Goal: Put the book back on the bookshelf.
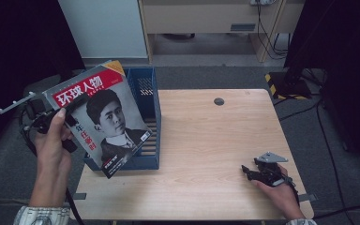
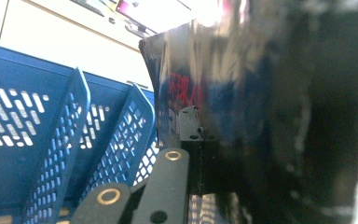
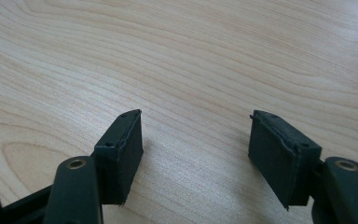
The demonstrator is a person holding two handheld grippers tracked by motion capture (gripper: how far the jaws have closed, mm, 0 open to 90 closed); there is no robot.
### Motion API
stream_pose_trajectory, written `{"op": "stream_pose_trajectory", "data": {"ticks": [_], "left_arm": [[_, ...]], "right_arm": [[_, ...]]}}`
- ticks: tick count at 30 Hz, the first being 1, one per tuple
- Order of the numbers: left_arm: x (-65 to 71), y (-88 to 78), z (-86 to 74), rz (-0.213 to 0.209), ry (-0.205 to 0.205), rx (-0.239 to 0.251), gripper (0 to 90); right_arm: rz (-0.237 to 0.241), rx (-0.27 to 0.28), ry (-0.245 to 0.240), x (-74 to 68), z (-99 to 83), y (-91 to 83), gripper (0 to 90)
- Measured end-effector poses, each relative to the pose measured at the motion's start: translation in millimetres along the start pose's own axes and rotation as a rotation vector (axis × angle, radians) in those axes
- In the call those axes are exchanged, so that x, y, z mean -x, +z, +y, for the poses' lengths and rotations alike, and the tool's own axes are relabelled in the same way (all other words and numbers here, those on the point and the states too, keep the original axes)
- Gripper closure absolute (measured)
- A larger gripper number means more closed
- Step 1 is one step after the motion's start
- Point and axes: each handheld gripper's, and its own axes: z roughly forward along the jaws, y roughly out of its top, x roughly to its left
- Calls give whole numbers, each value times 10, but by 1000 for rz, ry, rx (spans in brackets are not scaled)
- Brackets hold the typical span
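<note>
Left gripper [image 1: 51, 123]: held off the table's left edge, raised; jaws clamped on the near-left edge of a magazine [image 1: 101, 117].
Left hand [image 1: 54, 145]: wrapped round the gripper body, thumb up against the cover.
Magazine: lifted clear of the table, tilted, cover facing the high camera; red title band with white characters, black-and-white portrait below. Hangs over the left part of the blue file rack [image 1: 147, 112], lower corner reaching past the rack's near wall.
Magazine, left gripper view: glossy dark surface [image 2: 261, 116] close to the lens, red characters faintly legible; one pad [image 2: 189, 123] pressed flat on it.
Blue file rack: at the left of the wooden table [image 1: 215, 154], perforated dividers [image 2: 65, 140] upright, compartments open to the top.
Right gripper [image 1: 258, 172]: low on the table at the near right, pointing left.
Right gripper jaws: parted with a moderate gap, nothing between them; bare wood grain [image 3: 196, 70] under and beyond the pads [image 3: 121, 154].
Right hand [image 1: 281, 194]: resting at the table's near-right edge.
Table hole [image 1: 219, 101]: round dark grommet at the far middle.
</note>
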Motion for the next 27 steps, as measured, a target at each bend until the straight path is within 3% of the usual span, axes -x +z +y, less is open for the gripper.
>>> {"op": "stream_pose_trajectory", "data": {"ticks": [27], "left_arm": [[-209,-332,158,50,-18,65,866]], "right_arm": [[-1,0,0,0,0,0,351]]}}
